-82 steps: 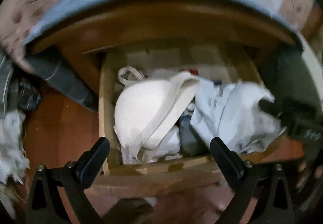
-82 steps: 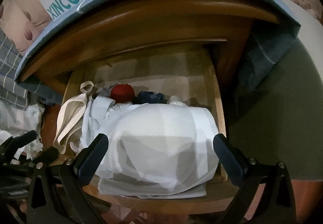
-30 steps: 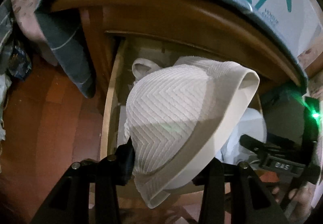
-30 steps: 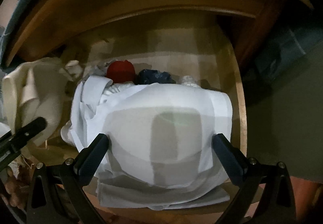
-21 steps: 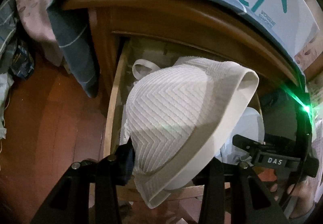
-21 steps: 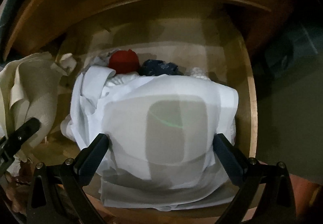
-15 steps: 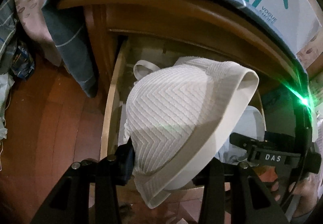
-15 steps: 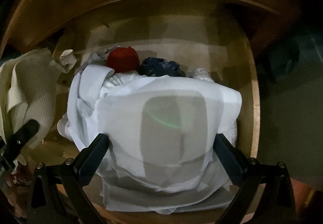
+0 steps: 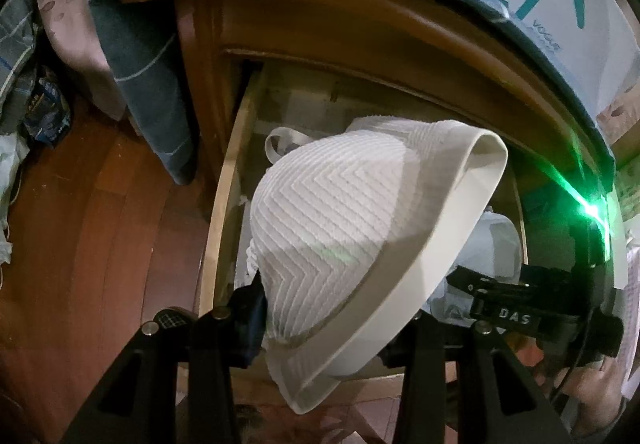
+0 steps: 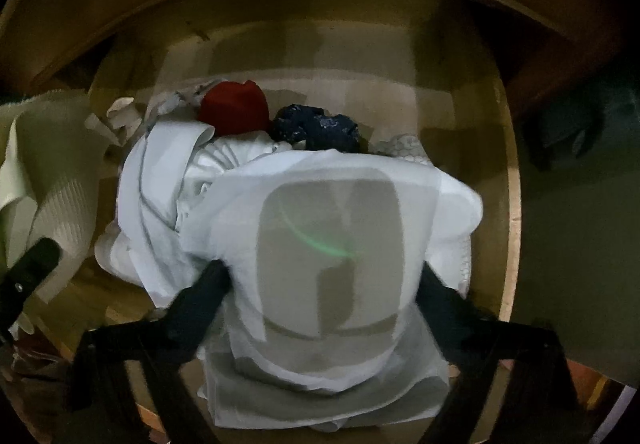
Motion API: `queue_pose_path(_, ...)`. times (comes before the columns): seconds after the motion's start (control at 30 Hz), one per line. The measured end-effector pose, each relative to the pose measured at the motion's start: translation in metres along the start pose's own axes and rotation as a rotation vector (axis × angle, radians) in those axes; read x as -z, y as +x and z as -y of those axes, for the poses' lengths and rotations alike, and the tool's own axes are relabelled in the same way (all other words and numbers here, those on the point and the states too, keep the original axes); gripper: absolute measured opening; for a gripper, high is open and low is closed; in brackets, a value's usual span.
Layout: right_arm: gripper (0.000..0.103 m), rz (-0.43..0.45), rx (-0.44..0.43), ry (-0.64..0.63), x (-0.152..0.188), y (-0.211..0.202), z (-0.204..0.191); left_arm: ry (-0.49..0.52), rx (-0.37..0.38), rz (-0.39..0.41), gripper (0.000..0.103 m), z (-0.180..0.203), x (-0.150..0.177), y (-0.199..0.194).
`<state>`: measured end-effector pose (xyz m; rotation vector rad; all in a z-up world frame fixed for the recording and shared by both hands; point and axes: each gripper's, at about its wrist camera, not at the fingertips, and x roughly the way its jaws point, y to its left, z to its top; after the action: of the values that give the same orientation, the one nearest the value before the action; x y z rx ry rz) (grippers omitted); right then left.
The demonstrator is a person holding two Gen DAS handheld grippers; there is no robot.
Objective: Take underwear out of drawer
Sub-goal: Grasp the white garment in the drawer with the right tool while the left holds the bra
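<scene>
Left gripper [image 9: 326, 318] pinches white bra [image 9: 340, 228], lifted above drawer [image 9: 224, 203]. Right gripper [image 10: 322, 284], spread a second ago, now closing around white garment [image 10: 328, 244] between jaws; second pickup starting.

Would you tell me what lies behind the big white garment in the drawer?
Behind the white garment, toward the drawer's back, sit a red bundle, a dark blue patterned bundle and a bit of white lace. Whatever lies beneath the garment is covered.

Black tongs [image 9: 328, 328], silver screws; other tongs [image 10: 320, 280] black too.
</scene>
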<state>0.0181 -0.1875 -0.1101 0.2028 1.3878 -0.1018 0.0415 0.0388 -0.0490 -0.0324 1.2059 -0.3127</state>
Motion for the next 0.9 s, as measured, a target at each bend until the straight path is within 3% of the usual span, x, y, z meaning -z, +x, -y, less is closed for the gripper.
queue_pose_path(0.1, 0.045, 0.033, 0.007, -0.027, 0.005, -0.006, -0.002, -0.002, 0.007, 0.004, 0.043, -0.001, 0.000, 0.002)
queue_pose_path(0.3, 0.027, 0.065, 0.012, 0.003, 0.010, -0.015, 0.006, -0.026, 0.019, -0.015, 0.043, -0.006, -0.002, 0.008)
queue_pose_path(0.5, 0.020, 0.117, 0.012, 0.019, 0.011, -0.033, 0.013, -0.022, -0.004, 0.005, 0.043, -0.004, -0.003, 0.006)
queue_pose_path(0.9, 0.019, 0.220, -0.012, 0.028, 0.016, -0.088, 0.016, -0.027, 0.002, 0.005, 0.043, -0.006, -0.003, 0.004)
